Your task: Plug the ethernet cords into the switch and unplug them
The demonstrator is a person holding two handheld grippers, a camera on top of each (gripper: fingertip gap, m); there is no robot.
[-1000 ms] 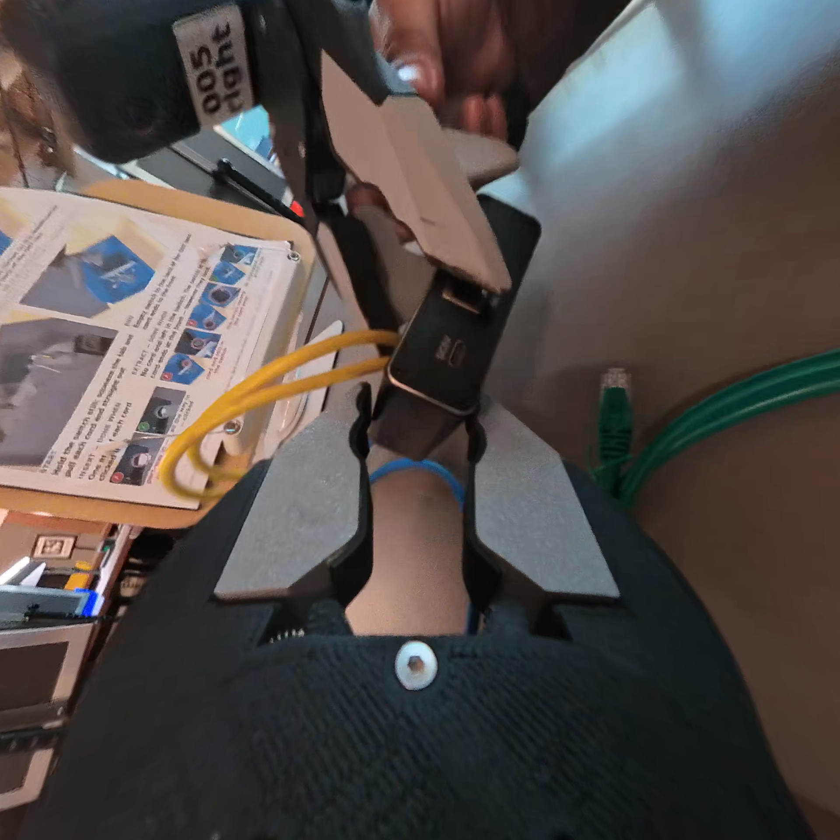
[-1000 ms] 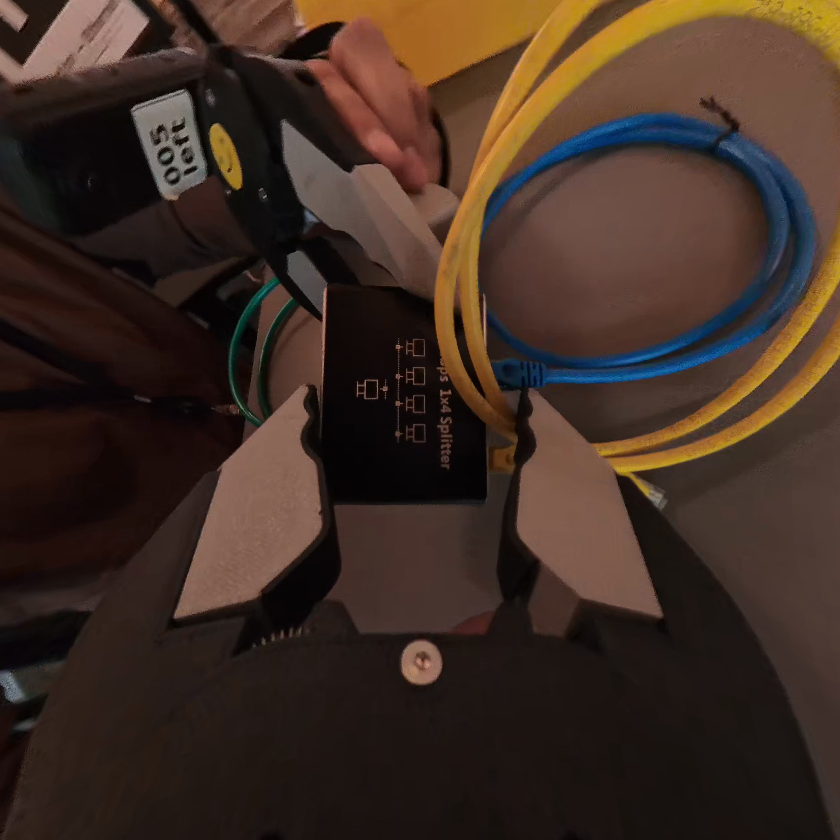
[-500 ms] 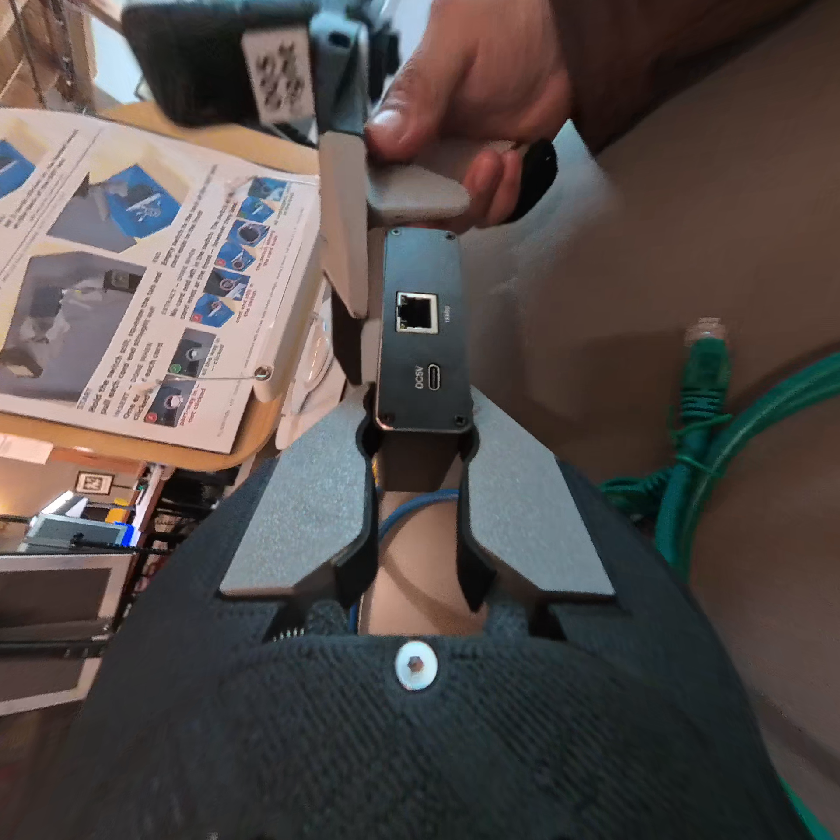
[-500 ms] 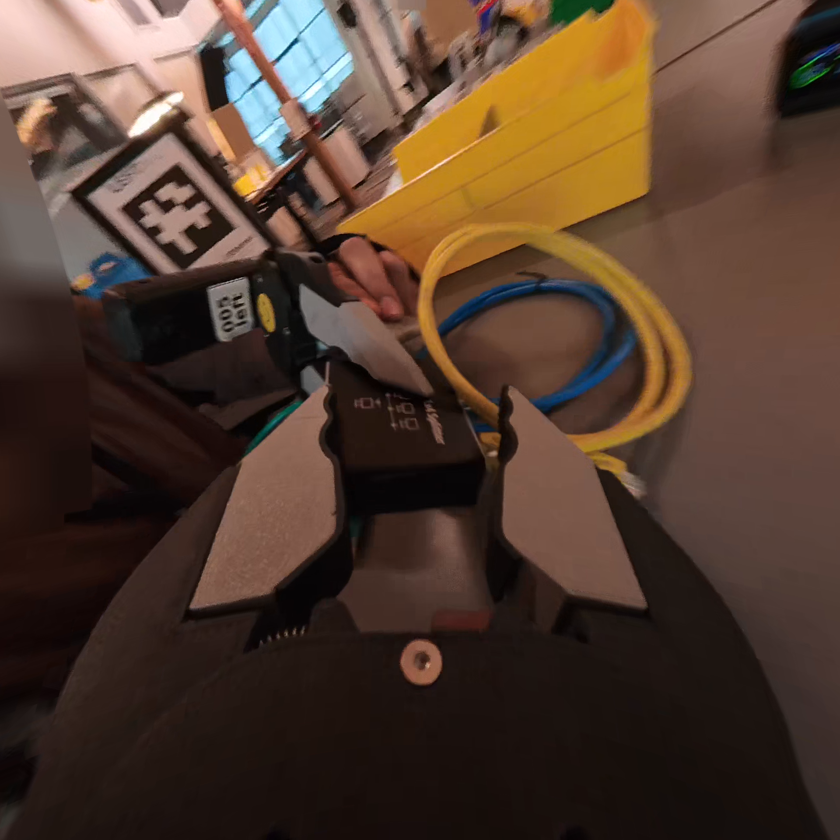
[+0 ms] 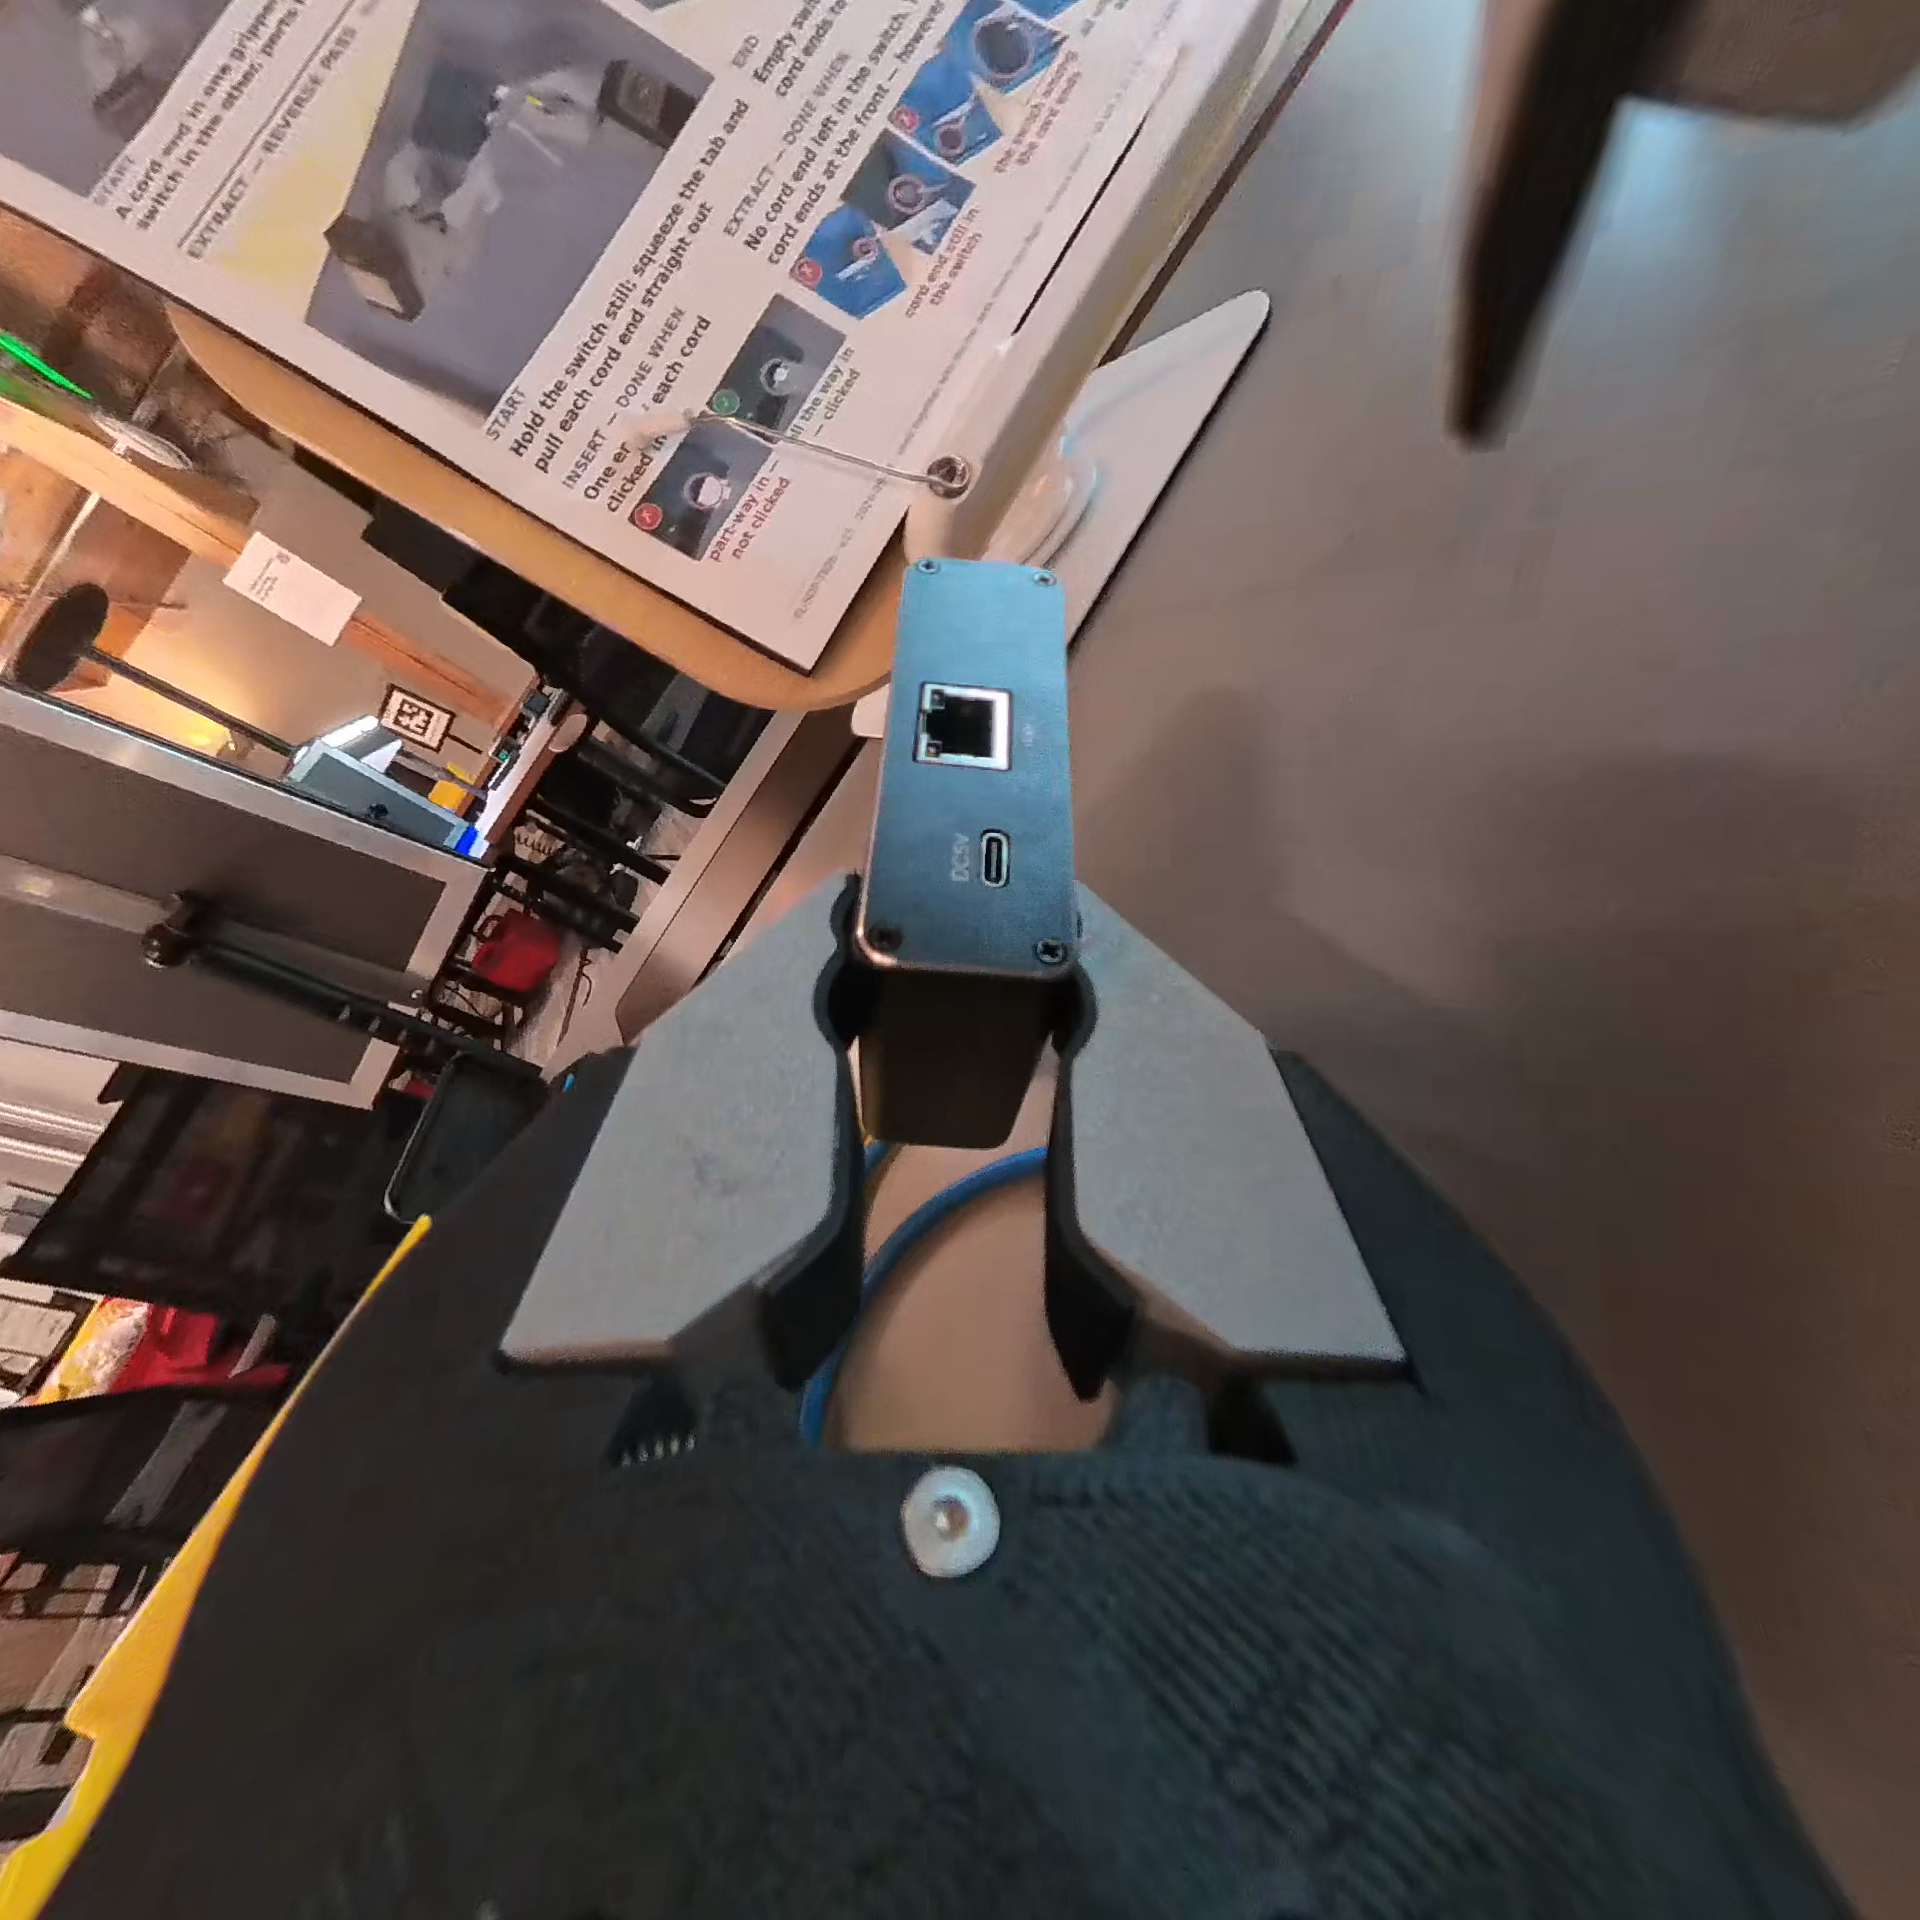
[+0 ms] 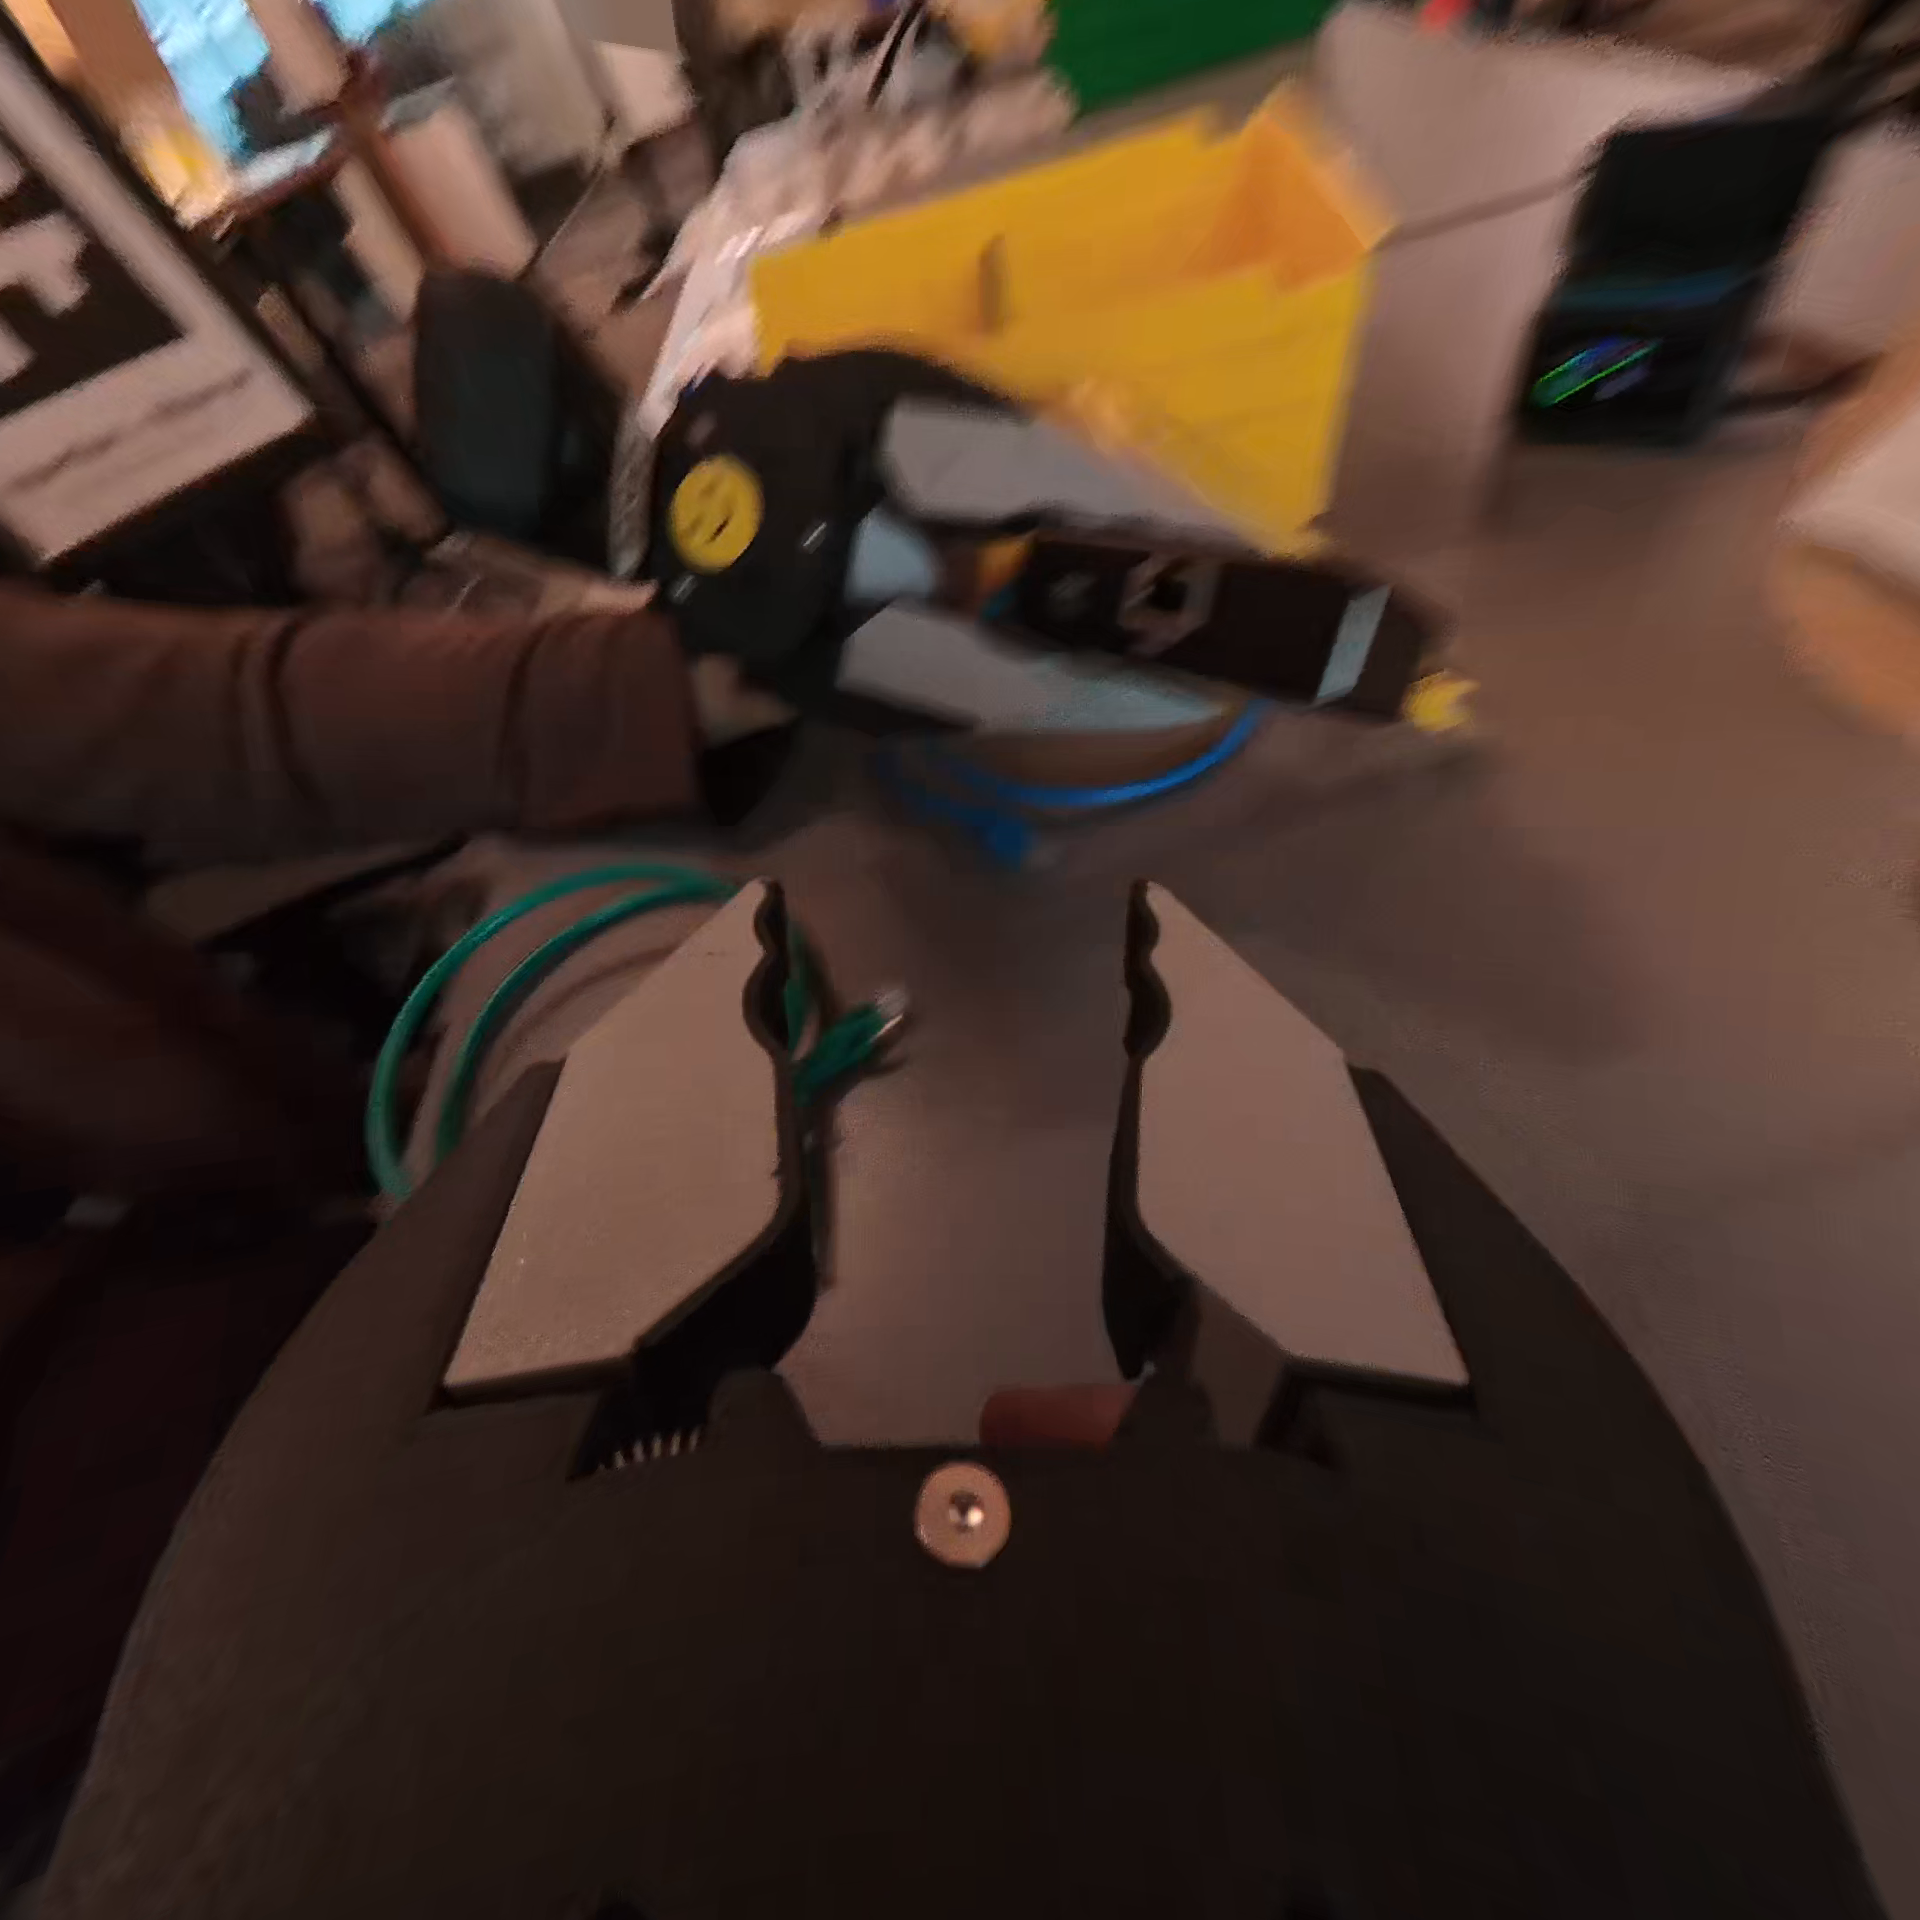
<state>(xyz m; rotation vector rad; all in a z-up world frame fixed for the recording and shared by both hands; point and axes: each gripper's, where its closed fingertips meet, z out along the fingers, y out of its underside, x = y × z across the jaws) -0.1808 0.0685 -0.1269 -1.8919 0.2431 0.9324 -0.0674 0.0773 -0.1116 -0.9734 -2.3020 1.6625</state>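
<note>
My left gripper (image 5: 961,966) is shut on the black switch (image 5: 971,790) and holds it up off the table, its end face with one empty port toward the camera. In the blurred right wrist view the switch (image 6: 1205,623) shows in the left gripper (image 6: 1029,566) above the table. My right gripper (image 6: 951,914) is open and empty, drawn back from the switch. A green cord (image 6: 488,987) lies on the table by its left finger, its plug (image 6: 862,1029) between the fingers. A blue cord (image 6: 1049,795) lies under the switch. A yellow plug (image 6: 1439,701) shows at the switch's far end.
An instruction sheet on a board (image 5: 582,260) stands beyond the switch in the left wrist view. A yellow bin (image 6: 1132,312) stands at the back of the grey table (image 6: 1558,935). A person's brown sleeve (image 6: 312,707) reaches in from the left. Part of the other gripper (image 5: 1538,208) crosses the top right.
My right gripper has let go of the switch, opened and pulled back toward the green cord. My left gripper has lifted and turned with the switch still in it.
</note>
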